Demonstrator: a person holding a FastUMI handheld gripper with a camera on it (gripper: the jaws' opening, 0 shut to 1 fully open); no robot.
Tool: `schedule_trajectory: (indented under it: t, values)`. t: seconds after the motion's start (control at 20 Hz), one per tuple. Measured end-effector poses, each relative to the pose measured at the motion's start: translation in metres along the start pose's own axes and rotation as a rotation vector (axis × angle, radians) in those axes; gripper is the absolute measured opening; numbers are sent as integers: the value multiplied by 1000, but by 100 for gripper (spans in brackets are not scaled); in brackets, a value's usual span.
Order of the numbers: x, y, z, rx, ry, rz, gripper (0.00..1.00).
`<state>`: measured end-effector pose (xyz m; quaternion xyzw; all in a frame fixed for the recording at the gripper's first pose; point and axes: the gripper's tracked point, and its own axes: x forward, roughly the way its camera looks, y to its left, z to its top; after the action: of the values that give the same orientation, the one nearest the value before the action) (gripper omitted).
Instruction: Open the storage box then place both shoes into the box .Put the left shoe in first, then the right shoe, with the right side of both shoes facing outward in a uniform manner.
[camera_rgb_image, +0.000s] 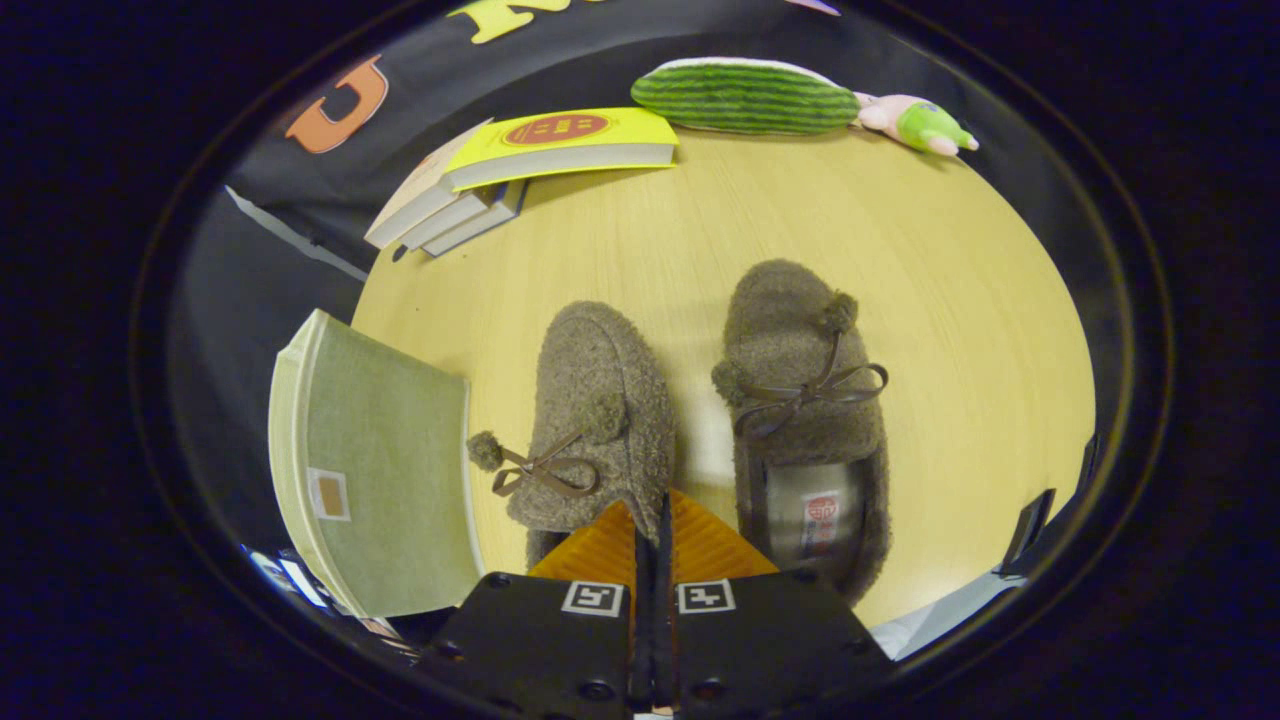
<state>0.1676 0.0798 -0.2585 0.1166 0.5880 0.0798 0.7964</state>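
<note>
A: Item one, the gripper (655, 520), black body with two orange ribbed fingers (600, 548). Condition?

B: Fingers drawn together, only a thin dark slit between them. Their tips meet at the heel edge of the left-hand brown fleecy slipper (598, 420); whether a bit of the heel rim is pinched in the slit cannot be told.

A: Item two, that slipper.

B: Moccasin shape, bow of thin brown cord with two pompoms, toe pointing away from the fingers. It lies on the pale wooden round table (950, 300), just ahead of the fingertips, and its heel is covered by the orange fingers.

A: Item three, the second brown fleecy slipper (800, 400).

B: Same make, beside the first with a strip of bare table between them, just right of the fingers. Its opening faces up, showing a grey insole with a red mark too small to make out; the heel is partly cut off by the gripper body.

A: Item four, the storage box.

B: Pale green fabric-covered box (375, 470), lid on, left of the left slipper, not touching it. Its near end runs off behind the gripper body.

A: Beyond the shoes?

B: A fanned stack of books, yellow cover on top (560, 145), a green striped cushion (745, 97), and a small pink-and-green soft toy (920, 122) at the table's far edge.

A: Pose?

B: Gripper tilted down over the table, looking along the shoes.
</note>
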Motion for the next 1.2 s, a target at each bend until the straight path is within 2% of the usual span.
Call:
schedule_trajectory:
  t: [0.65, 0.85, 1.05, 1.2]
  values:
    - [-91, 92, 7, -48, -73, 53, 6]
    - [-116, 133, 10, -25, -94, 113, 6]
    - [-127, 174, 9, 5, -115, 182, 6]
    - [-119, 201, 5, 5, -127, 198, 6]
